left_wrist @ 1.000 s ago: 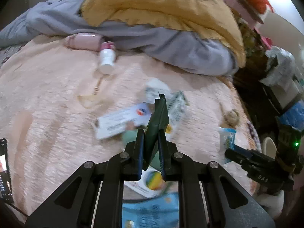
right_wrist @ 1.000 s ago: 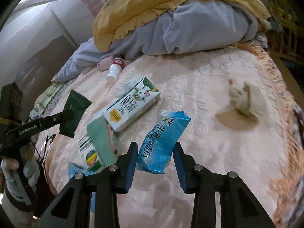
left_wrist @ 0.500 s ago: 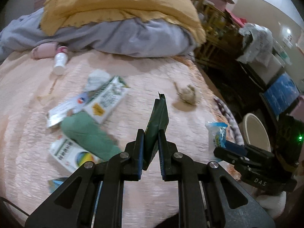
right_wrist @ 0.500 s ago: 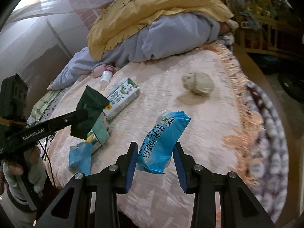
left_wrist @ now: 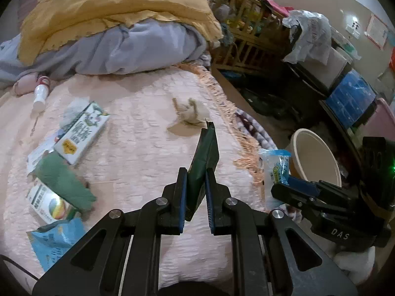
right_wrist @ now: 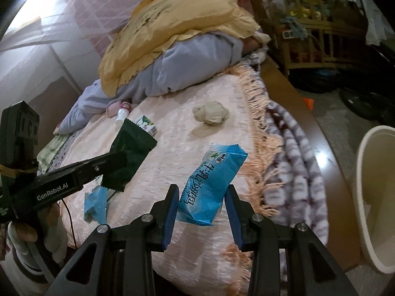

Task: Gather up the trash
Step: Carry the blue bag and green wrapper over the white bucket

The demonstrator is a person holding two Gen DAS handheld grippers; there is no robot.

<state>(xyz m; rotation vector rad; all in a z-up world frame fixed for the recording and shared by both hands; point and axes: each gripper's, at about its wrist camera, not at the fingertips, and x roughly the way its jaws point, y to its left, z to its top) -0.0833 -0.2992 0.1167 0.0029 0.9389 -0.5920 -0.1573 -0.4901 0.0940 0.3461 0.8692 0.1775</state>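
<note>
A flat dark green foil wrapper (left_wrist: 203, 162) was clamped edge-on in the nearly closed left gripper (left_wrist: 195, 197), and a puffy blue plastic snack packet (right_wrist: 209, 185) was pinched between the part-open jaws of the right gripper (right_wrist: 201, 204), both apparently carried for disposal. To the right, the cream plastic bin (left_wrist: 314, 157) stood near. Farther left, a milk carton (left_wrist: 82, 132) lay uncollected on the pink bedspread (left_wrist: 148, 123).

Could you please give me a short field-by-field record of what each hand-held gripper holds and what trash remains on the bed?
left hand-held gripper: shut on dark green wrapper
right hand-held gripper: shut on blue snack packet
bin: cream bucket on floor beside bed
left on bed: milk carton, crumpled tissue, torn blue wrapper
</note>
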